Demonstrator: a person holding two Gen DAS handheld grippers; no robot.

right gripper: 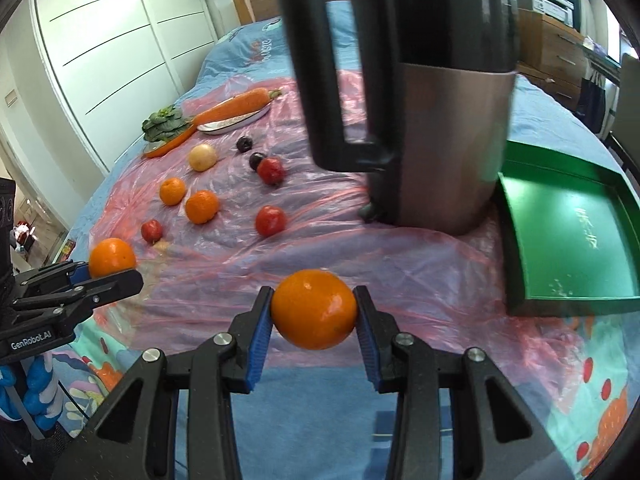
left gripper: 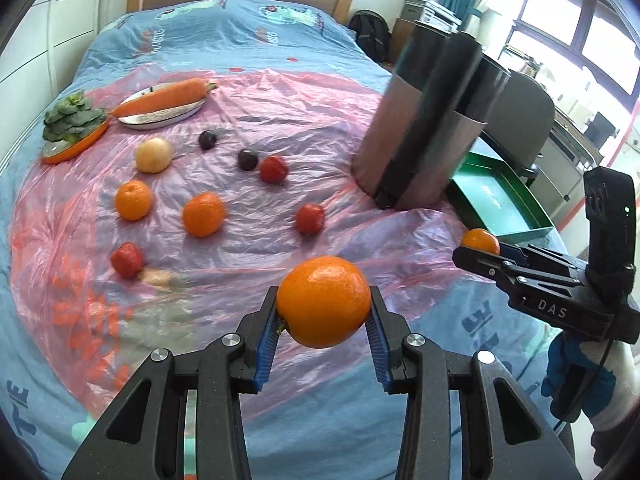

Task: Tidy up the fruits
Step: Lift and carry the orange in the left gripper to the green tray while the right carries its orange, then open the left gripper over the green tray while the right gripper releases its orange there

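Spread over a bed with a blue printed cover, a pink plastic sheet (left gripper: pixel 248 216) carries the loose fruit: two oranges at left centre of the left wrist view, red fruits, two dark plums and a pale round fruit, with a carrot on a metal plate (left gripper: pixel 160 116) and leafy greens toward the upper left. Both tools are loaded. The left gripper (left gripper: pixel 323 316) is clamped on an orange (left gripper: pixel 323 300) at lower centre of its own view, and the right gripper (right gripper: pixel 314 316) pinches a second orange (right gripper: pixel 314 308) the same way, both lifted clear of the sheet. A green tray (right gripper: pixel 568 240) lies at the right edge of the right wrist view, beside a tall steel kettle (right gripper: pixel 436 152) with a black handle. If the tray is the destination, the move turns on that: it sits to the right and slightly ahead of the right gripper, which is the nearer tool, while the left must cross further rightward past it.
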